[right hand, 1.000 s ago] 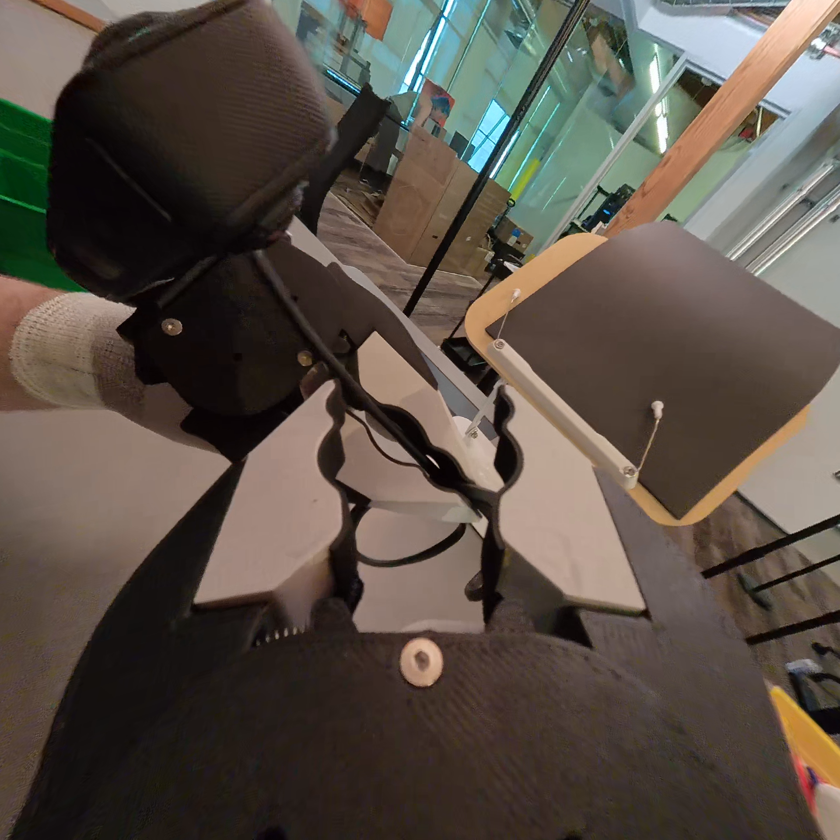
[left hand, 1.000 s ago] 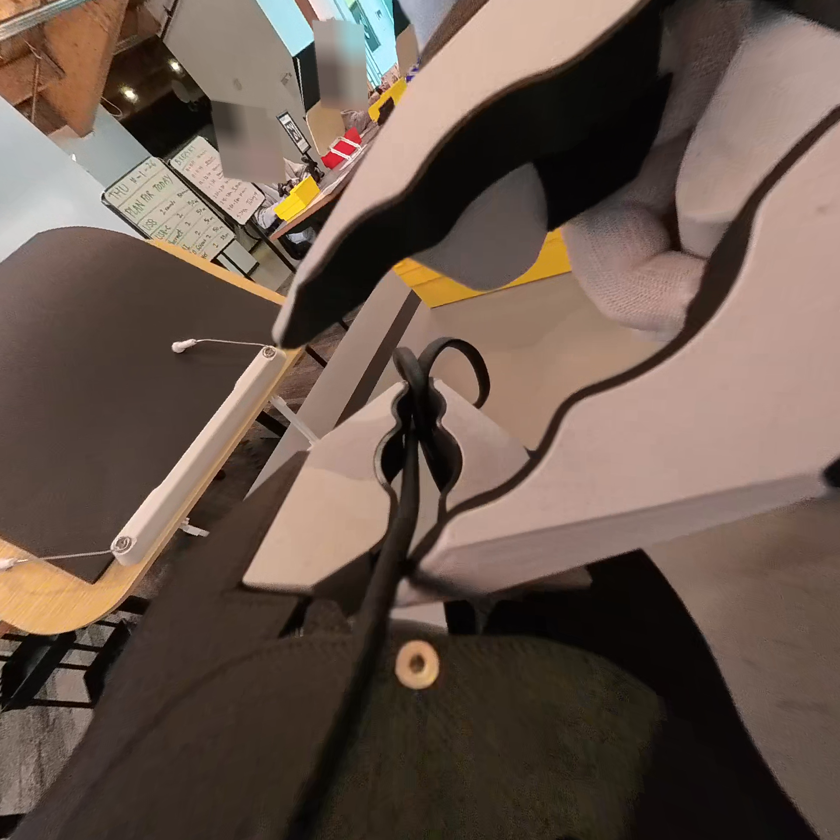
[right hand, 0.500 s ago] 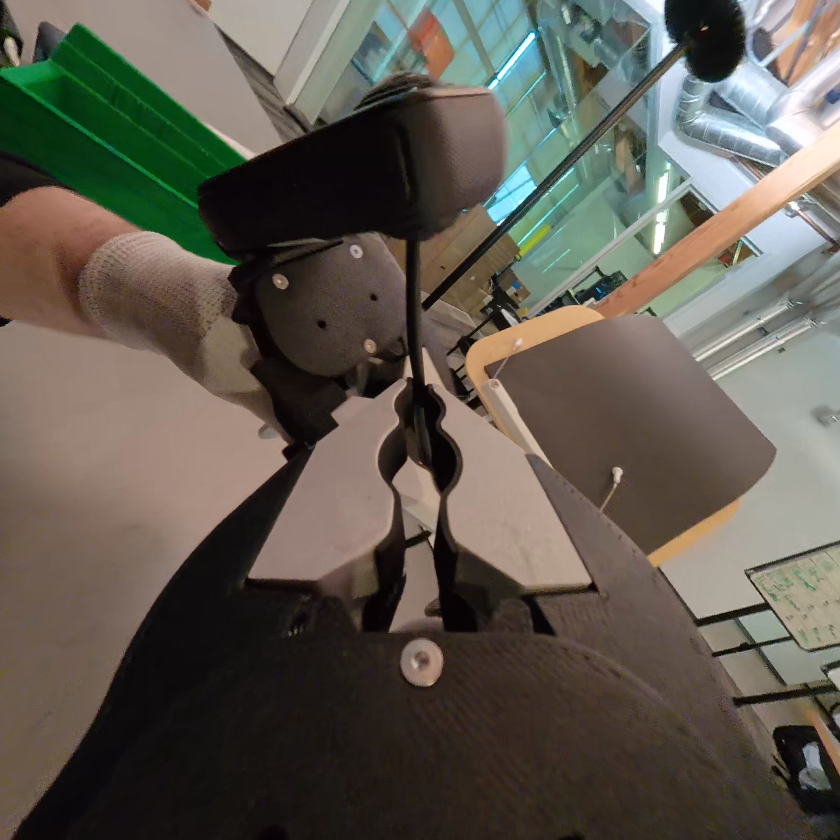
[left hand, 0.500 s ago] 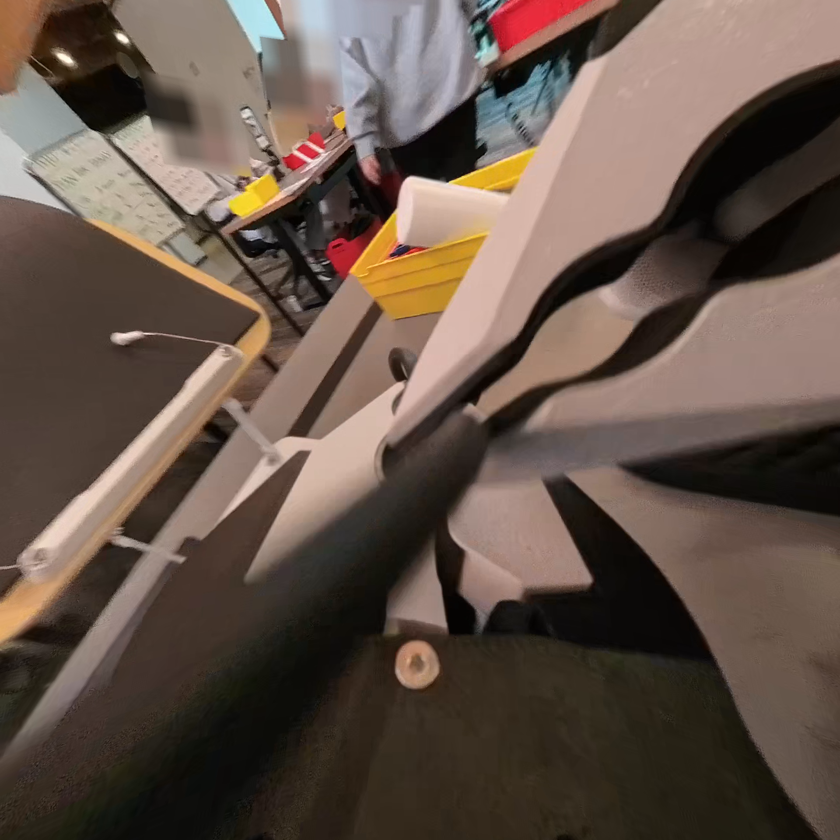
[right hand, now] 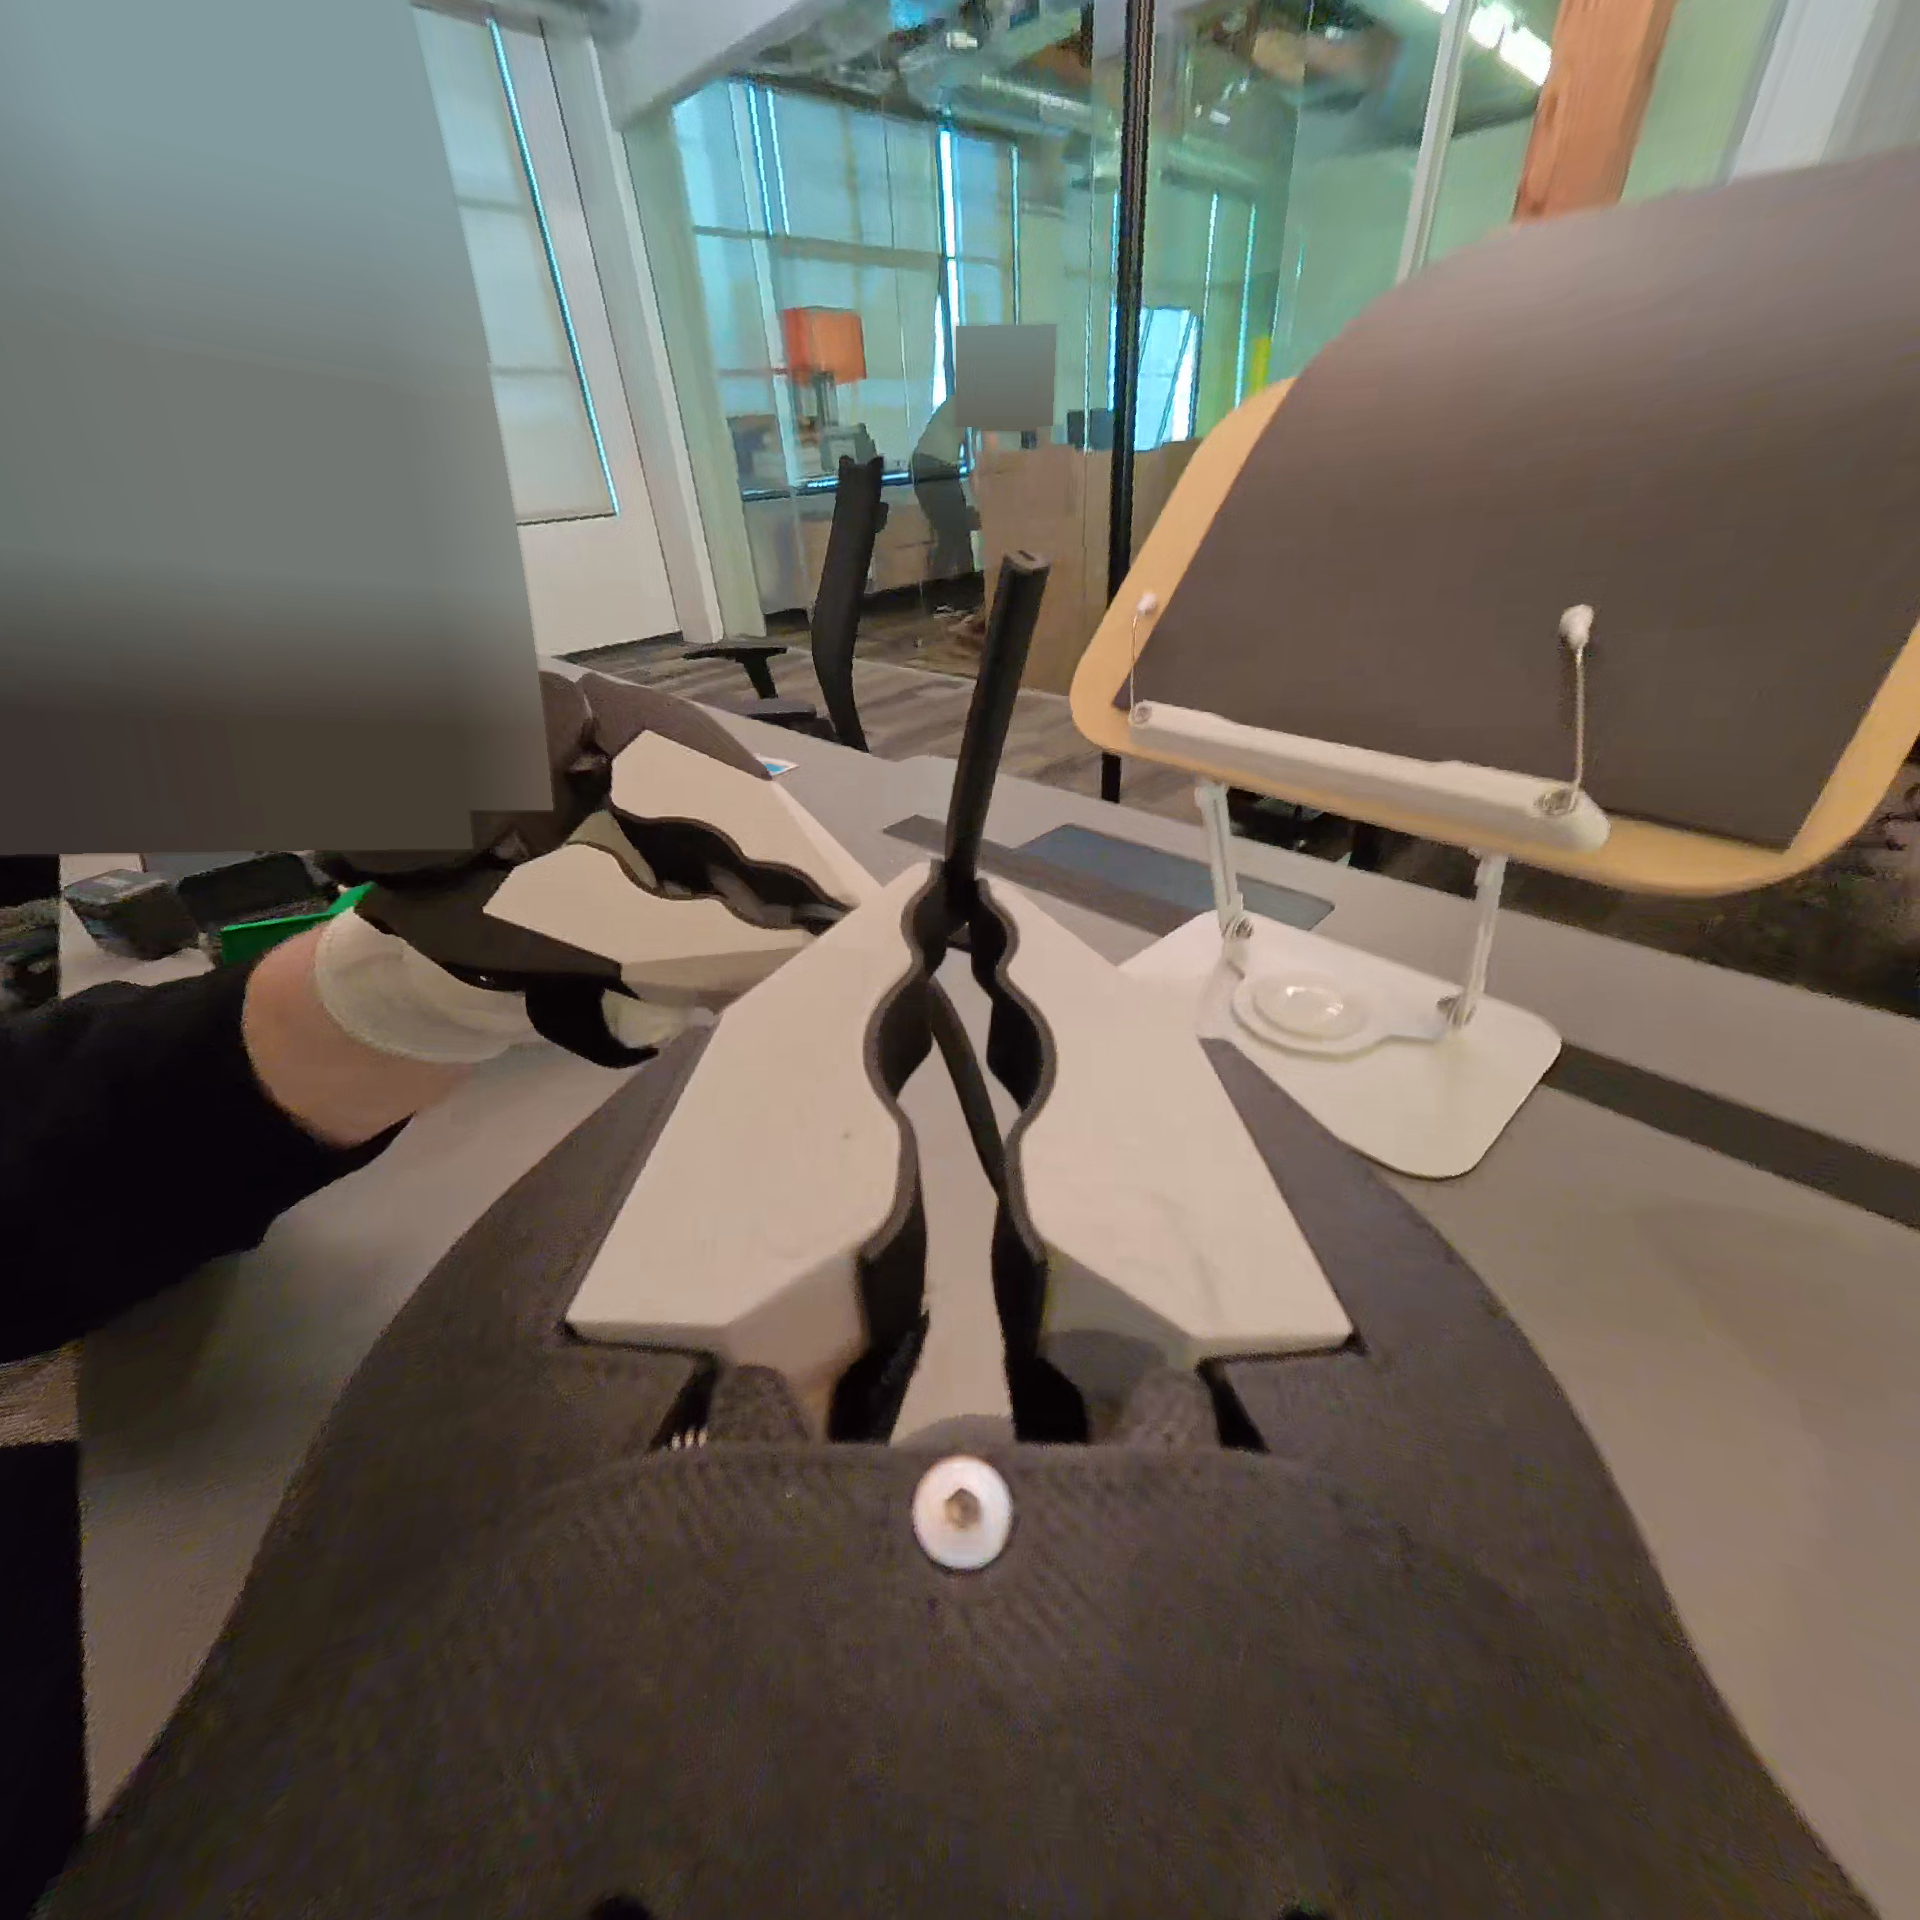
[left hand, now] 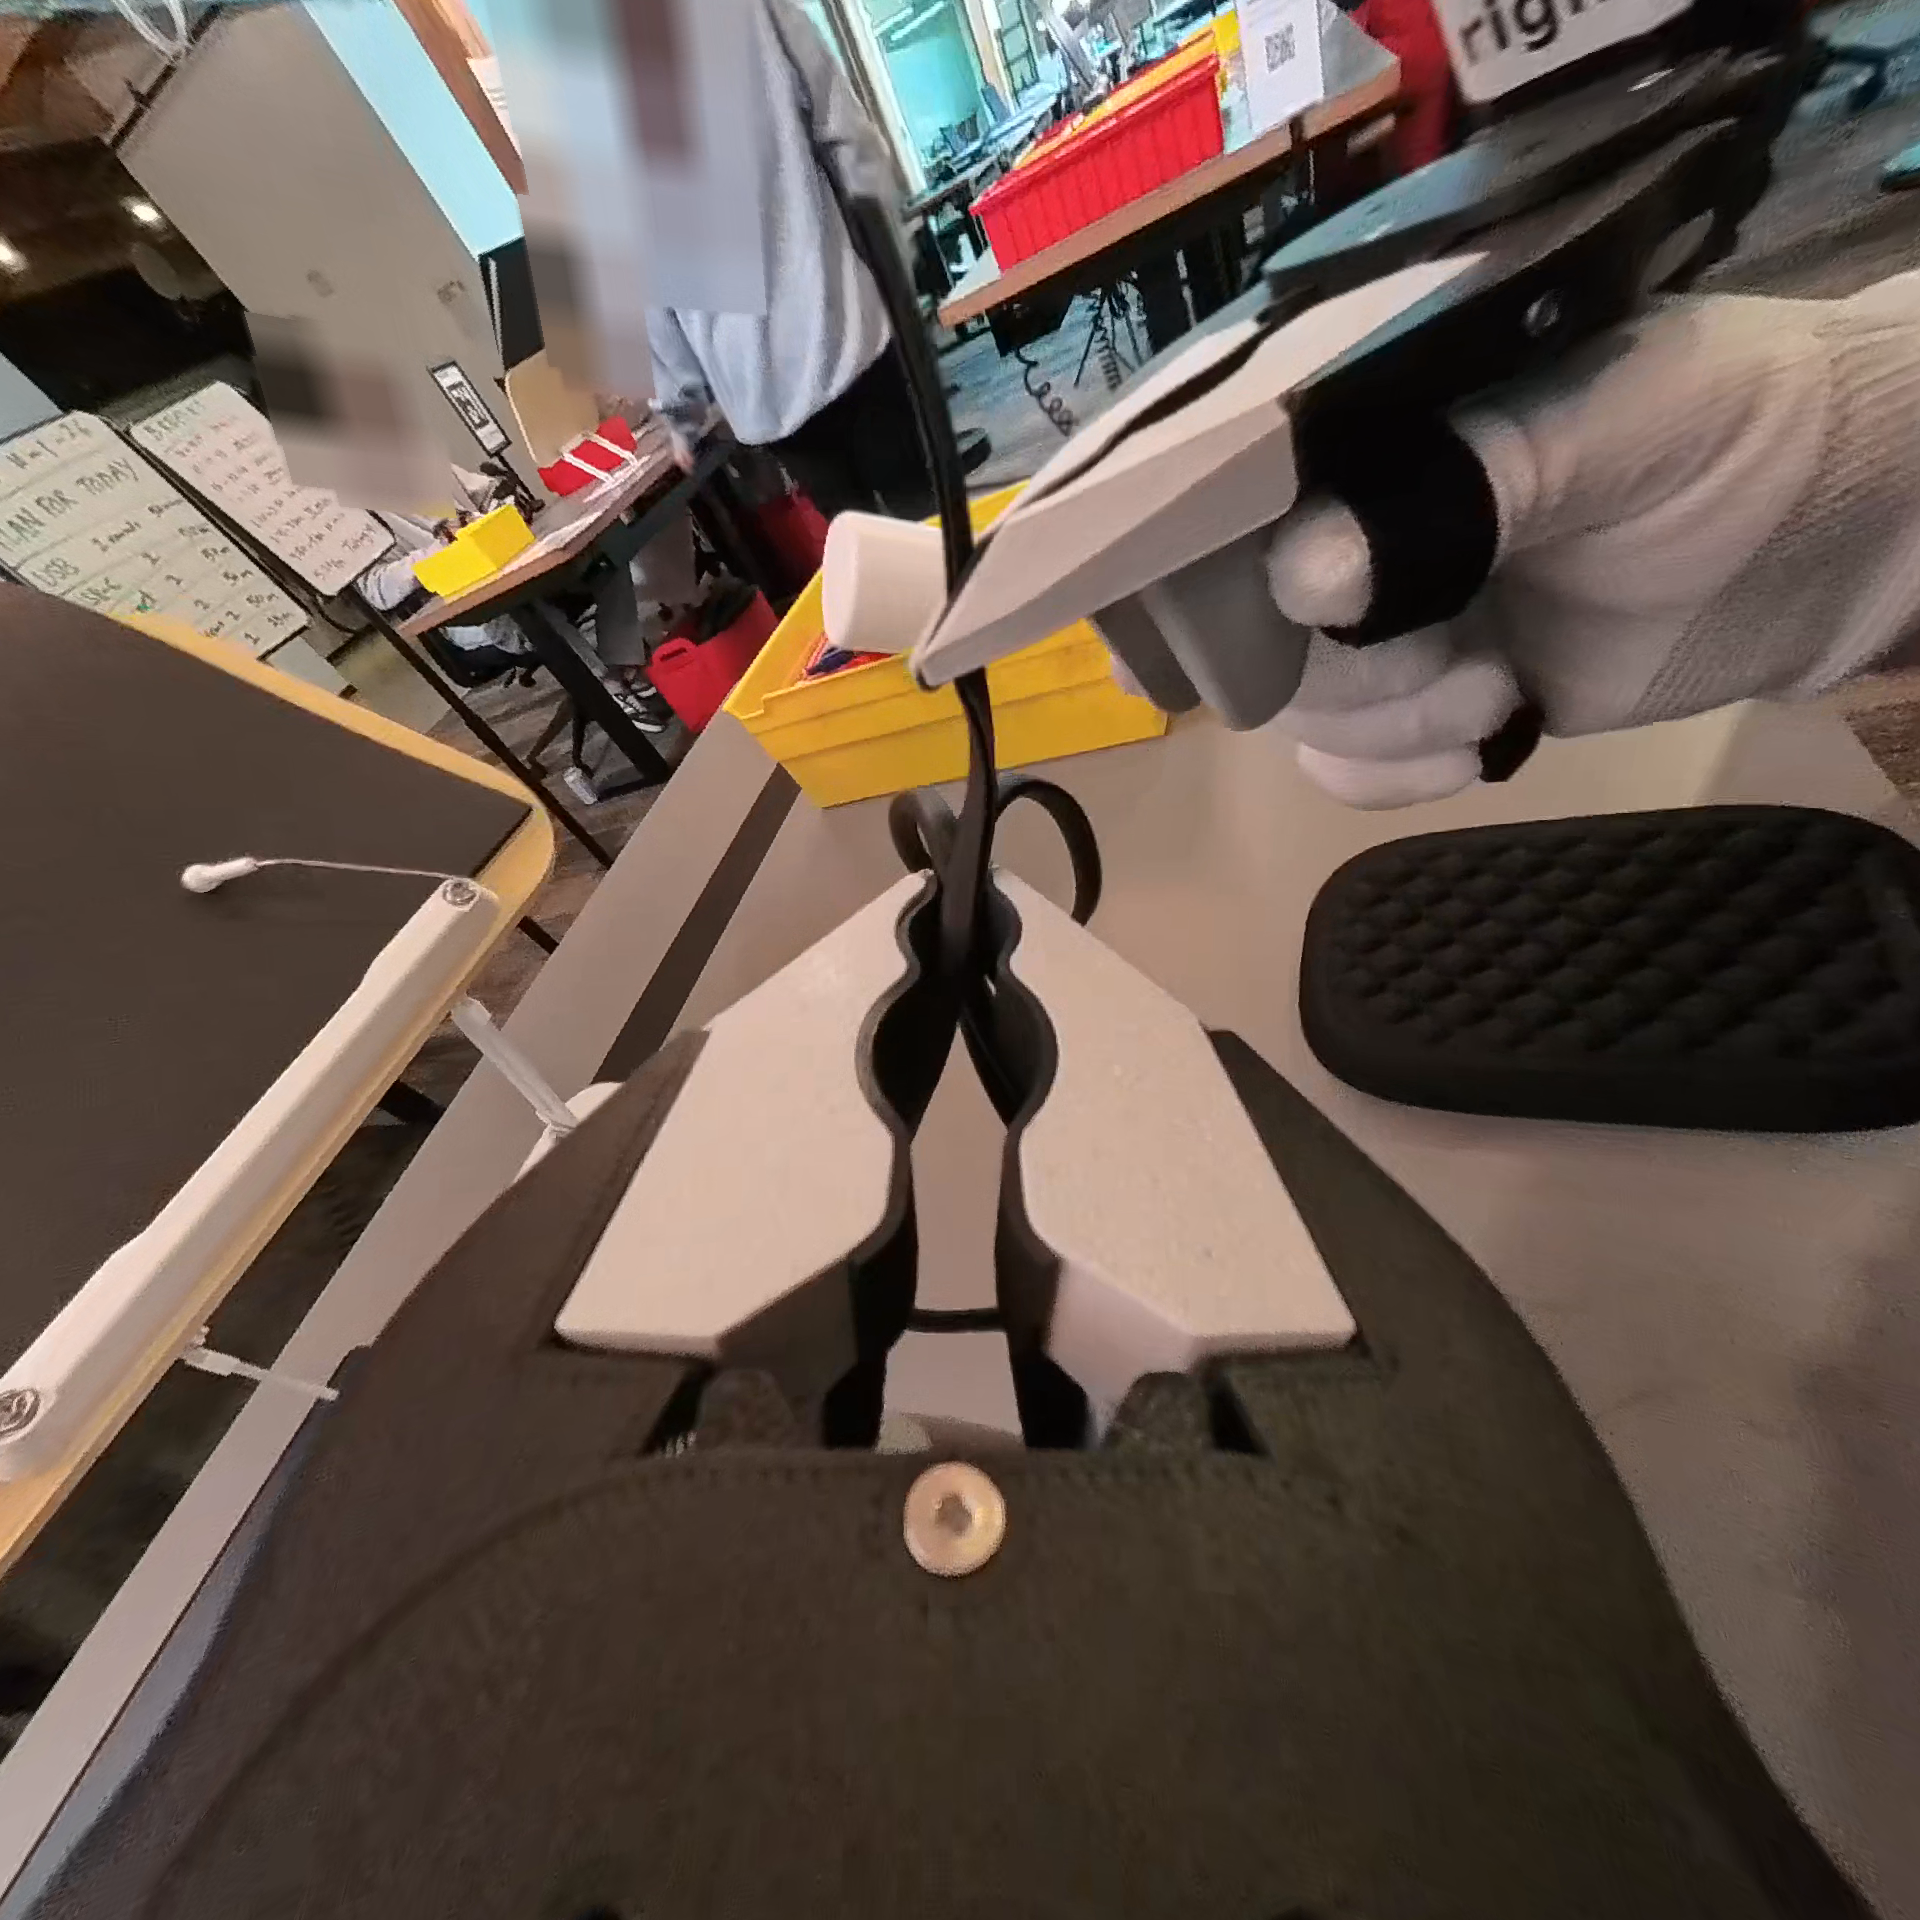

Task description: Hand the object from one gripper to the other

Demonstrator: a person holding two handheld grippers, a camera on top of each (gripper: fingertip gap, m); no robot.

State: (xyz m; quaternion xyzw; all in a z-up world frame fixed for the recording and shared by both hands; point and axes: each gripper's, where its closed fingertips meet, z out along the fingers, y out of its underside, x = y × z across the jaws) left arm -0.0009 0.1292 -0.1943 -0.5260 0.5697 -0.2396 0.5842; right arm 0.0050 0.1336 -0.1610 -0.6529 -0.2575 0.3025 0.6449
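A thin black cable (left hand: pixel 940 468) runs between both grippers above a grey table (left hand: pixel 1299 790). My left gripper (left hand: pixel 963 899) is shut on it, with a small loop of cable sticking out past the fingertips. My right gripper (right hand: pixel 951 904) is shut on the cable (right hand: pixel 992 707), whose free end stands up above the tips. In the left wrist view the right gripper (left hand: pixel 925 670), held by a white-gloved hand, pinches the cable a little above my left tips. In the right wrist view the left gripper (right hand: pixel 831 914) lies just left of my right tips.
A dark board with a wooden rim (right hand: pixel 1558 520) stands on a white stand (right hand: pixel 1351 1070) at the table's far side. A black textured oval pad (left hand: pixel 1610 966) lies on the table. A yellow bin (left hand: pixel 935 727) holds a white roll (left hand: pixel 873 587). A person stands beyond. The tips of both grippers are at nearly the same place.
One second ago only the left gripper held the cable and the right was open around it. The right has shut on the cable. The two grippers have since drawn a little apart.
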